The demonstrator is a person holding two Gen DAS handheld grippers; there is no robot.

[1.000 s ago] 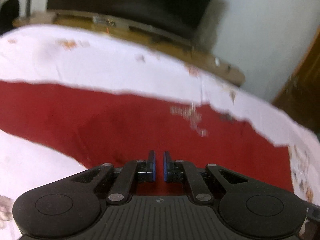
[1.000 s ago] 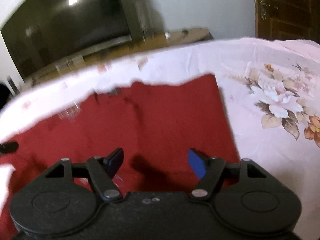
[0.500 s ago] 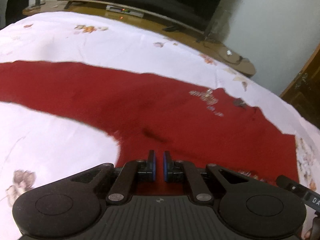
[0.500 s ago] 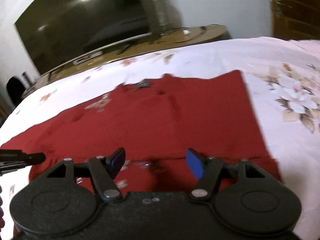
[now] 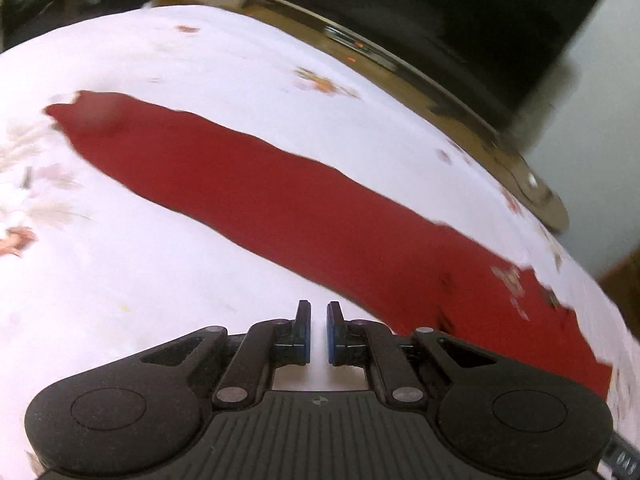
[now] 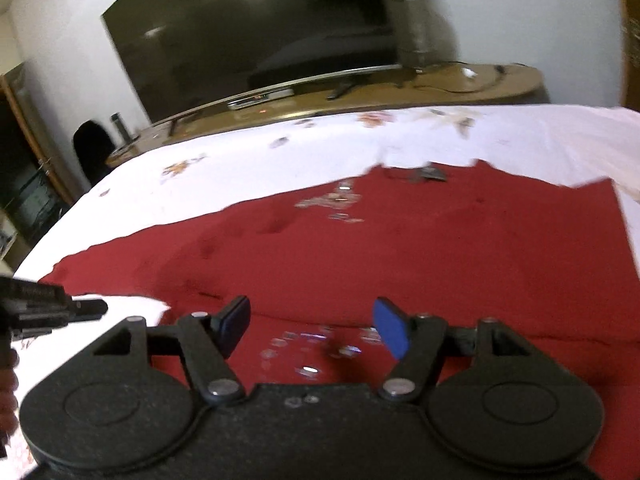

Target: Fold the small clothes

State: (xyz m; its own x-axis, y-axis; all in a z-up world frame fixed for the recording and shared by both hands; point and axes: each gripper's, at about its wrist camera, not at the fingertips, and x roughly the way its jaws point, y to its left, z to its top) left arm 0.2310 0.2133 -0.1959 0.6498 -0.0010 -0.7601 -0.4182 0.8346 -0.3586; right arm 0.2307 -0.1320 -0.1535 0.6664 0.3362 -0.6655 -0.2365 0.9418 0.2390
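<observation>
A dark red garment (image 5: 280, 204) lies flat on the white flowered bedsheet (image 5: 152, 264), one long sleeve reaching to the far left. My left gripper (image 5: 318, 312) hangs over bare sheet just below that sleeve, its jaws nearly together with nothing between them. In the right wrist view the red garment (image 6: 440, 248) shows its body with a shiny print. A folded lower edge runs under my right gripper (image 6: 314, 316), which stands open above it, gripping nothing. The left gripper's tip (image 6: 86, 306) pokes in at the left edge.
A wooden TV bench (image 6: 360, 96) with a large dark television (image 6: 256, 28) stands past the far edge of the bed. A wooden door (image 5: 624, 284) is at the right. A dark chair (image 6: 90, 148) and a shelf stand at the far left.
My left gripper has slid left off the red cloth onto bare sheet, so the whole sleeve now shows. The right gripper pulled back and up; the folded lower edge now shows.
</observation>
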